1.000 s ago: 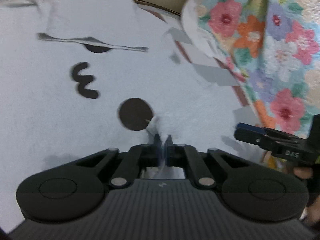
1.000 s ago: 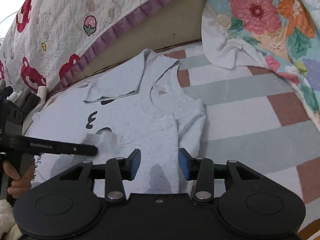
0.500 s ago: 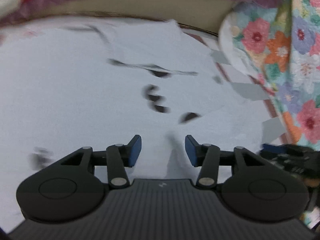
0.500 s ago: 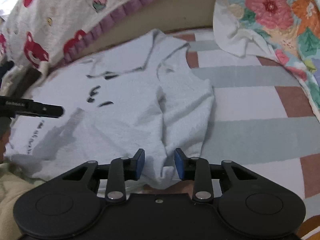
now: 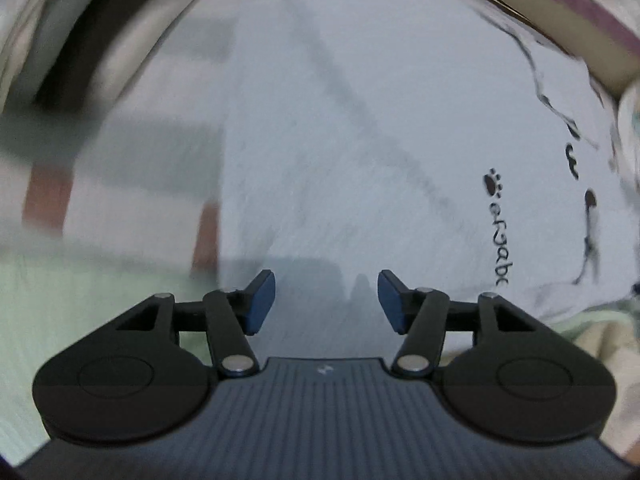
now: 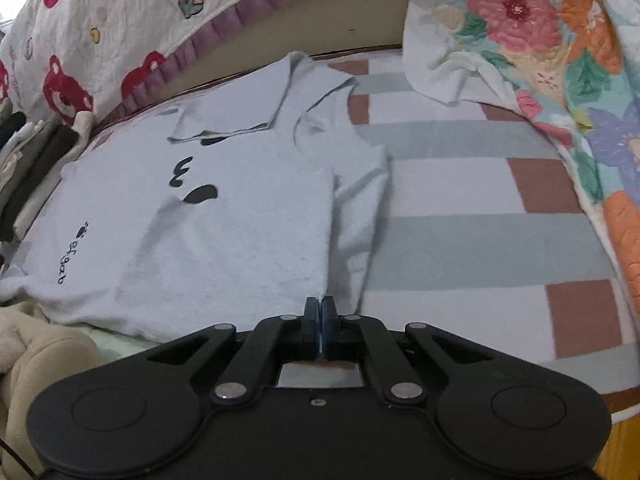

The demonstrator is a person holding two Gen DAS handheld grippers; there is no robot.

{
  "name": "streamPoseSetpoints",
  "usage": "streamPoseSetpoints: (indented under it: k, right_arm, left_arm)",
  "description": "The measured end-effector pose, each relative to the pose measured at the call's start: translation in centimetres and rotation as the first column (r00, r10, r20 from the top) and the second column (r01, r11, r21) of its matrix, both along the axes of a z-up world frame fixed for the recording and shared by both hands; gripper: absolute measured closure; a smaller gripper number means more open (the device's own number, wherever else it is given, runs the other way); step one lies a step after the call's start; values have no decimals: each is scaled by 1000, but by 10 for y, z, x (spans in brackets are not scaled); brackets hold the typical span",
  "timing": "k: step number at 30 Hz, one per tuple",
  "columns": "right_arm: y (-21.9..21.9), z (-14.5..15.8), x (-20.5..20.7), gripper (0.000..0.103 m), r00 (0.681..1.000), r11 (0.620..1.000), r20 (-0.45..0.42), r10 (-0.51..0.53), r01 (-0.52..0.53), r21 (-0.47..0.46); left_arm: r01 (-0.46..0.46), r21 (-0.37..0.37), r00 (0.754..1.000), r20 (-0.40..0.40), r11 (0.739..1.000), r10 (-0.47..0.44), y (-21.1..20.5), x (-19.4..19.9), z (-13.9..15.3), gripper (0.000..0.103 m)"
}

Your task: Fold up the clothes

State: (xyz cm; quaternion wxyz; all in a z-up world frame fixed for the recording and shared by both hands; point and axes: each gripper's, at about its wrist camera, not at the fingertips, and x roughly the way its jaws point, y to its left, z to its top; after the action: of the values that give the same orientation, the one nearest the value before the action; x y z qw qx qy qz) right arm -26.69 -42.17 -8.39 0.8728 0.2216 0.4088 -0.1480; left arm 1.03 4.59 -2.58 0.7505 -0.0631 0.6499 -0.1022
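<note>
A pale grey T-shirt [image 6: 224, 216] with black face marks and small black lettering lies spread on the checked bed cover; its far sleeve is folded in over the chest and its right side is folded inward. My right gripper [image 6: 319, 307] is shut on the shirt's near hem at the folded right edge. In the blurred left wrist view, my left gripper [image 5: 326, 300] is open and empty, low over the shirt [image 5: 360, 140] near its left edge, with the lettering [image 5: 498, 240] off to the right.
A floral quilt [image 6: 560, 40] lies at the right. A bear-print quilt [image 6: 100, 20] runs along the back. A stack of folded clothes [image 6: 24, 168] stands at the left. A cream fleece [image 6: 36, 344] lies at the near left. The checked cover [image 6: 480, 232] lies right of the shirt.
My left gripper let go of the shirt, opened and swung left toward the shirt's other edge. My right gripper dropped to the near hem and shut on it.
</note>
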Motion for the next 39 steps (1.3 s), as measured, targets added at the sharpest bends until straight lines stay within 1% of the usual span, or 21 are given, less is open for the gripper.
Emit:
streamPoseSetpoints:
  k: [1, 3, 5, 8, 11, 12, 17, 18, 19, 20, 22, 24, 25, 26, 27, 28, 29, 31, 34, 36, 39]
  right_arm:
    - [5, 1, 4, 95, 1000, 1000, -4, 0, 0, -17]
    - [13, 5, 11, 93, 1000, 997, -25, 6, -7, -73]
    - [17, 12, 21, 84, 1000, 996, -1, -8, 8, -91]
    - [18, 27, 37, 79, 998, 995, 57, -25, 30, -97]
    - [29, 39, 58, 76, 995, 994, 97, 35, -25, -104]
    - [34, 43, 66, 75, 992, 993, 109, 64, -53, -103]
    - [66, 50, 101, 72, 964, 976, 152, 218, -211, -62]
    - [73, 52, 106, 72, 958, 970, 157, 240, -233, -61]
    - [78, 54, 110, 70, 953, 966, 163, 256, -249, -61]
    - [82, 55, 113, 69, 947, 962, 170, 271, -265, -61]
    - [89, 53, 117, 68, 943, 959, 174, 284, -280, -49]
    - [91, 49, 117, 68, 945, 962, 178, 273, -274, -23]
    - [93, 47, 117, 68, 947, 963, 180, 267, -270, -11]
    - [93, 45, 116, 68, 948, 964, 184, 260, -264, 1]
    - [94, 43, 115, 68, 950, 966, 186, 252, -259, 13]
    - [95, 41, 114, 68, 951, 967, 188, 245, -253, 23]
    - [94, 40, 113, 68, 952, 967, 182, 245, -253, 22]
    - [94, 37, 111, 68, 954, 967, 170, 246, -253, 19]
    - [93, 34, 108, 68, 957, 968, 151, 247, -252, 15]
    - [92, 31, 108, 68, 957, 965, 134, 256, -261, 21]
    - [91, 26, 110, 67, 955, 961, 132, 265, -273, 50]
  left_arm:
    - [-27, -20, 1000, -12, 999, 27, 8, -5, -2, 44]
    - [-77, -68, 997, -21, 995, 75, 19, -11, -5, 44]
    - [-77, -101, 997, 6, 992, 78, 21, -10, -2, 44]
    - [-49, -118, 998, 21, 992, 52, 18, -5, -4, 36]
    - [-7, -71, 1000, -14, 997, 6, 6, 3, -16, 35]
    - [7, -56, 1000, -26, 998, -9, 2, 6, -20, 32]
    - [83, 18, 993, -90, 996, -81, -19, 20, -40, 30]
    - [98, 32, 990, -103, 995, -95, -24, 22, -44, 28]
    - [120, 50, 987, -110, 991, -114, -29, 23, -47, 25]
    - [151, 73, 984, -108, 986, -143, -35, 21, -47, 20]
    - [204, 121, 976, -107, 971, -192, -46, 17, -50, 18]
    - [225, 150, 972, -104, 963, -211, -53, 15, -53, 18]
    - [223, 145, 973, -98, 964, -210, -54, 15, -54, 20]
    - [221, 139, 974, -92, 965, -209, -54, 14, -54, 26]
    - [217, 127, 975, -82, 968, -208, -54, 14, -54, 49]
    - [210, 107, 977, -70, 972, -203, -54, 14, -53, 67]
    - [200, 87, 979, -59, 976, -196, -53, 13, -51, 100]
    - [187, 59, 982, -24, 980, -186, -53, 10, -46, 100]
    - [197, 82, 973, 102, 977, -205, -59, 0, -27, 100]
    - [204, 77, 954, 208, 976, -215, -60, -10, -10, 100]
    - [219, 66, 910, 346, 974, -228, -64, -22, 12, 100]
